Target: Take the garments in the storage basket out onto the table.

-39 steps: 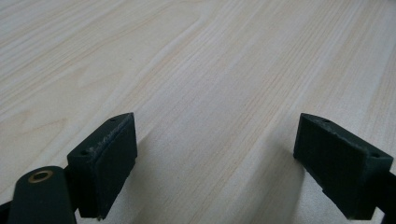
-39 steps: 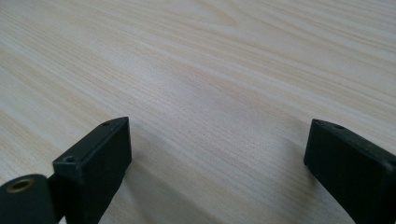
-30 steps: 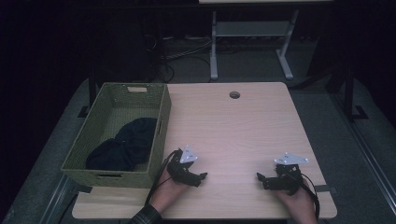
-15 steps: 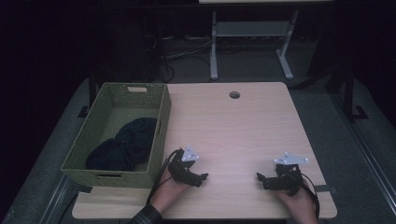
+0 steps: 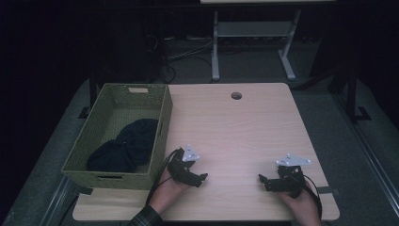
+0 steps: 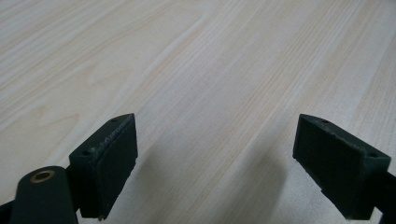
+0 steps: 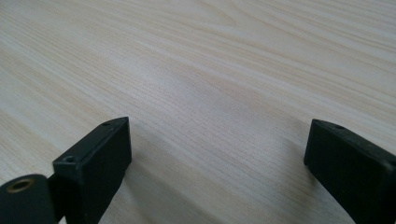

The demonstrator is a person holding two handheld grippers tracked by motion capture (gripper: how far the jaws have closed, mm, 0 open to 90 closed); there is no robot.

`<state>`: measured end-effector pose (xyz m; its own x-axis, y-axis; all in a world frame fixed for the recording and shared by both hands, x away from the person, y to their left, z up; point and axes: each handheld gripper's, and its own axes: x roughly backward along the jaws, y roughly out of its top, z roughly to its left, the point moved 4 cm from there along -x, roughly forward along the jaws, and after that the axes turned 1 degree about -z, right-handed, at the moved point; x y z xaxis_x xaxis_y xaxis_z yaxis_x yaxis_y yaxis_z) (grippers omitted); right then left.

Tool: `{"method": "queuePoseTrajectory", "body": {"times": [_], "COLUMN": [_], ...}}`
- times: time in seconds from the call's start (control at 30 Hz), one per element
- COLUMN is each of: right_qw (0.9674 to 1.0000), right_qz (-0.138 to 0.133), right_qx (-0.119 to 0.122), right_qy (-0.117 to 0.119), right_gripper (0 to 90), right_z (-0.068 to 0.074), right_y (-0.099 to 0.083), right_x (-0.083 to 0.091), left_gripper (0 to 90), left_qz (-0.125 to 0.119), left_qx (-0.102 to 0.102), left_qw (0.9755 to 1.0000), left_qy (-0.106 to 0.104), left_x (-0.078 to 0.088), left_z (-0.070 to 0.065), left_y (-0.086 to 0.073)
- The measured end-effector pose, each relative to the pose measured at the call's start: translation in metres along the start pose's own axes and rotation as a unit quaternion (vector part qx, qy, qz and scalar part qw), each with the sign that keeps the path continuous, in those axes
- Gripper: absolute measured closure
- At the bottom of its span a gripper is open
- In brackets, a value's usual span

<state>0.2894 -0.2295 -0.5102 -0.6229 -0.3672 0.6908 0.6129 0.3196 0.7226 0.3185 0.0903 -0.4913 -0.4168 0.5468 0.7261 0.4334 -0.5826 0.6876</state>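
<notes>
Resting low on the counter (image 5: 244, 127), both grippers were kept at the near edge, apparently in a waiting pose. The left gripper (image 5: 200, 177) and right gripper (image 5: 263, 181) were turned inward toward each other, fingers (image 6: 105, 161) spread wide, nothing between them. Dark clothes (image 5: 124, 146) lay in the basket (image 5: 162, 136), just beside the left fingers' outer side.

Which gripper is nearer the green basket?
Left. The left gripper sits just off the green basket and its near right corner; the right gripper rests across the table, far right.
</notes>
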Motion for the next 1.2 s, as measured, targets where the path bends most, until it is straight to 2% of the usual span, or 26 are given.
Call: {"method": "queuePoseTrajectory", "body": {"times": [0.6, 1.1, 1.2], "right_qw": [1.0000, 1.0000, 1.0000], "right_qz": [0.000, 0.001, 0.001], "right_qx": [0.000, -0.002, -0.002], "right_qy": [-0.001, 0.000, 0.000], "right_gripper": [7.2, 7.2, 7.2], "right_z": [0.000, 0.000, 0.000], "right_y": [0.000, 0.000, 0.000], "right_x": [0.000, 0.000, 0.000], "left_gripper": [13.6, 13.7, 13.7], "left_qz": [0.003, 0.011, 0.005], "left_qx": [0.006, -0.002, 0.007], "left_qw": [0.9999, 0.9999, 0.9998], "left_qy": [-0.010, -0.012, -0.018], "left_x": [0.007, 0.014, 0.016], "left_z": [0.000, 0.000, 0.001], "left_y": [0.006, 0.013, 0.017]}}
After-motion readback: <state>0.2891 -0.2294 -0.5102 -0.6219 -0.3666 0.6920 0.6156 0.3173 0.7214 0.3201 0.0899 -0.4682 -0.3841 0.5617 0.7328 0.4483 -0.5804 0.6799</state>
